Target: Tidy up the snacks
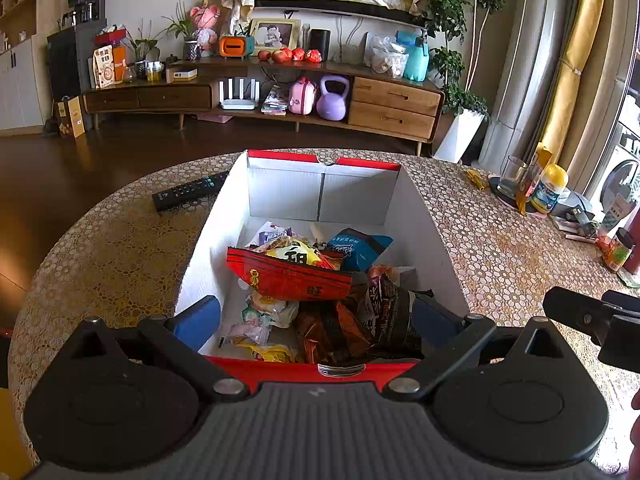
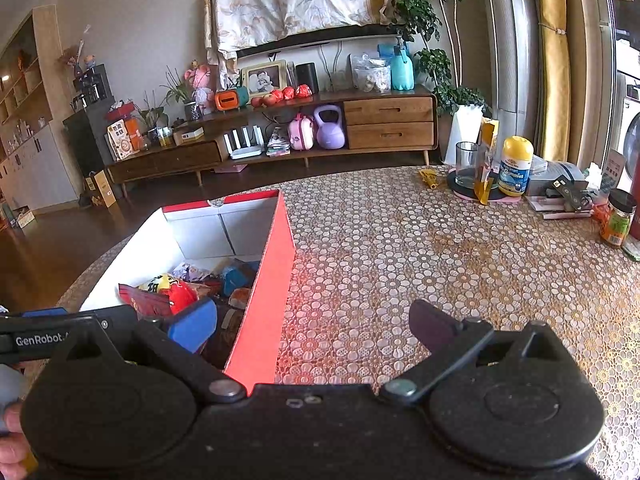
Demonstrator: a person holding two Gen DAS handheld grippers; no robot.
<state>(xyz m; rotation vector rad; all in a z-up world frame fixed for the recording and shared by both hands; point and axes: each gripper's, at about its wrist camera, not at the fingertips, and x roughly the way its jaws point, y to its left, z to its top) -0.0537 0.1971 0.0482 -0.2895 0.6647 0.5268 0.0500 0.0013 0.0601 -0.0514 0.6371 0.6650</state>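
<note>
A red cardboard box (image 1: 436, 236) with a white inside stands on the round table and holds a heap of snack packets. On top lie a red packet (image 1: 288, 278), a blue packet (image 1: 356, 250) and a dark packet (image 1: 390, 316). My left gripper (image 1: 316, 318) is open and empty, low over the near end of the box, its blue pads either side of the heap. My right gripper (image 2: 312, 326) is open and empty, straddling the box's red right wall (image 2: 268, 304), left pad (image 2: 192, 326) inside, right finger over the tablecloth. The left gripper's arm (image 2: 44, 338) shows at the left edge.
A black remote (image 1: 188, 192) lies left of the box. At the table's far right stand a glass (image 2: 466, 164), a yellow-capped gummies bottle (image 2: 516, 168), an orange sachet (image 2: 486, 160), a jar (image 2: 618, 218) and small clutter. Patterned tablecloth (image 2: 440, 264) spreads right of the box.
</note>
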